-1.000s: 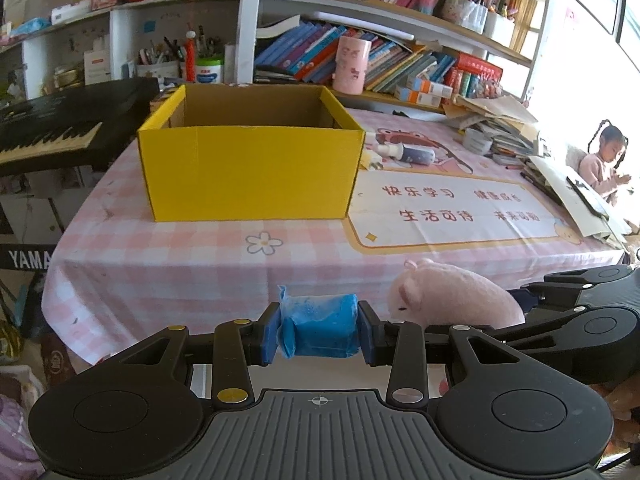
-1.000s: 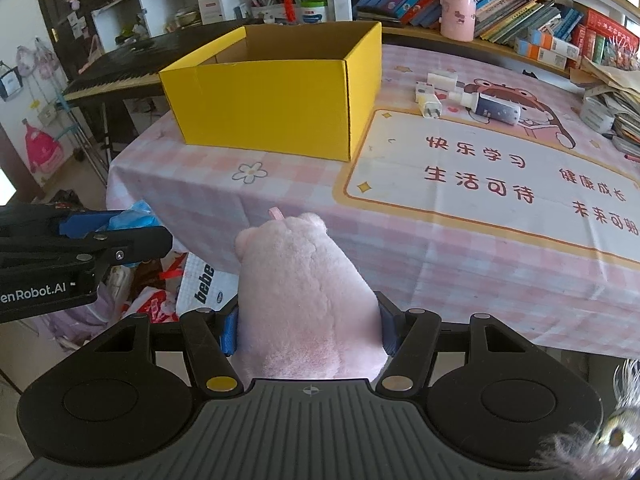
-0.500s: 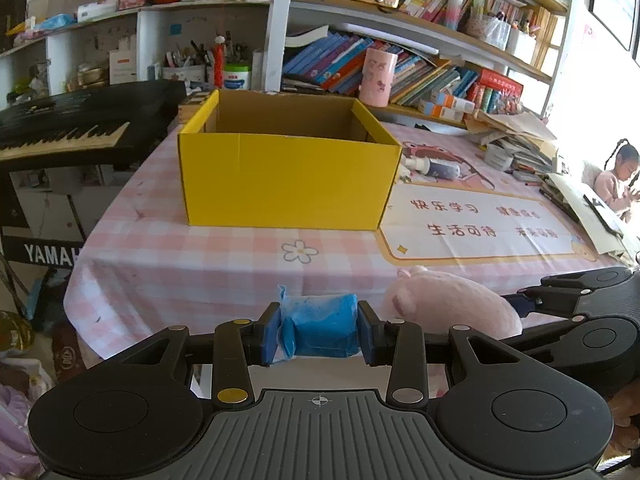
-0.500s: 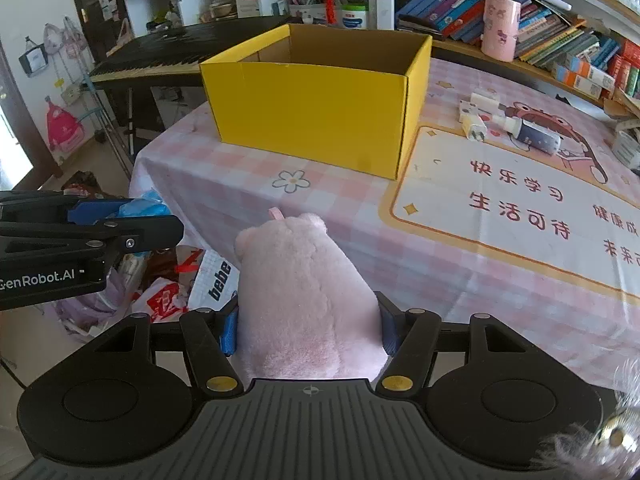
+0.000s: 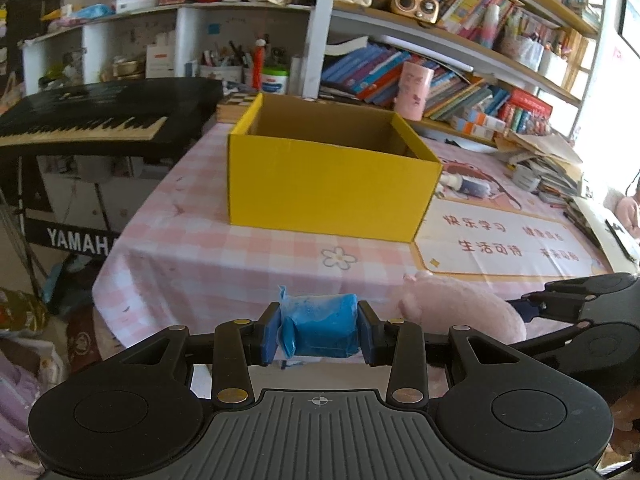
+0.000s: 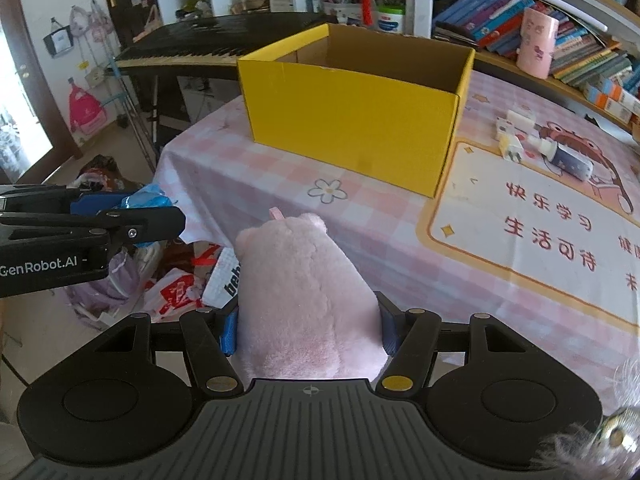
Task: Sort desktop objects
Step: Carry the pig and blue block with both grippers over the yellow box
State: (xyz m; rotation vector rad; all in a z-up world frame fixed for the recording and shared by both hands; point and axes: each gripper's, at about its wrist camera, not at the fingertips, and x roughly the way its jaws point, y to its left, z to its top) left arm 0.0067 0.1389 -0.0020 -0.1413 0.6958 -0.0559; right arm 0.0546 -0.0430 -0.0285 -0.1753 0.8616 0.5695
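1. My left gripper [image 5: 319,330] was clamped on a blue packet [image 5: 320,328], short of the table.
2. My right gripper [image 6: 308,330] squeezed the pink plush toy [image 6: 304,304].
3. The yellow box [image 5: 332,184] looked empty; both drops remained.

"YAMAH", cut off, stands in white on the black keyboard stand panel [image 5: 72,238]. The desk mat [image 6: 532,232] carries red Chinese characters: 快乐学习 above 生活可待. "GenRobot.AI" is printed in white on the left gripper [image 6: 116,216] body. "beb", partly hidden, shows on a white bag [image 6: 228,280] on the floor.
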